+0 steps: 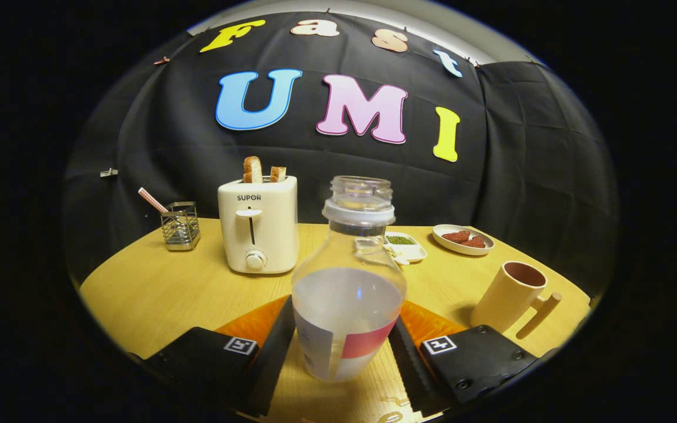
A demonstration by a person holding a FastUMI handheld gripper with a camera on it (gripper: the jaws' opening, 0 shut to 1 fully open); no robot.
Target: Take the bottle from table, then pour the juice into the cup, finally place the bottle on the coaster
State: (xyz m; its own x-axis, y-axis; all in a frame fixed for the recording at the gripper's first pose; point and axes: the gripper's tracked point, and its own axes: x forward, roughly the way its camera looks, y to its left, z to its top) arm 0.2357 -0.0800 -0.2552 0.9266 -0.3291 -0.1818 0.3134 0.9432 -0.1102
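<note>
One clear bottle (347,282) stands upright, open mouth up, about half full of pale juice, between the gripper (343,346) fingers, which press its sides. One orange coaster (256,322) lies beneath on the wooden surface (156,288). One empty tan cup (510,296) stands at 2 o'clock. One toaster (258,226), at 11 o'clock, holds two bread slices

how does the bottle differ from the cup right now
The bottle is clear, with pale liquid visible inside; the cup is opaque cream, its contents not visible. The bottle sits between the gripper fingers, which press its sides; the cup stands free, off to the right of them. The cup has a side handle, the bottle none. Both are open-topped.
</note>
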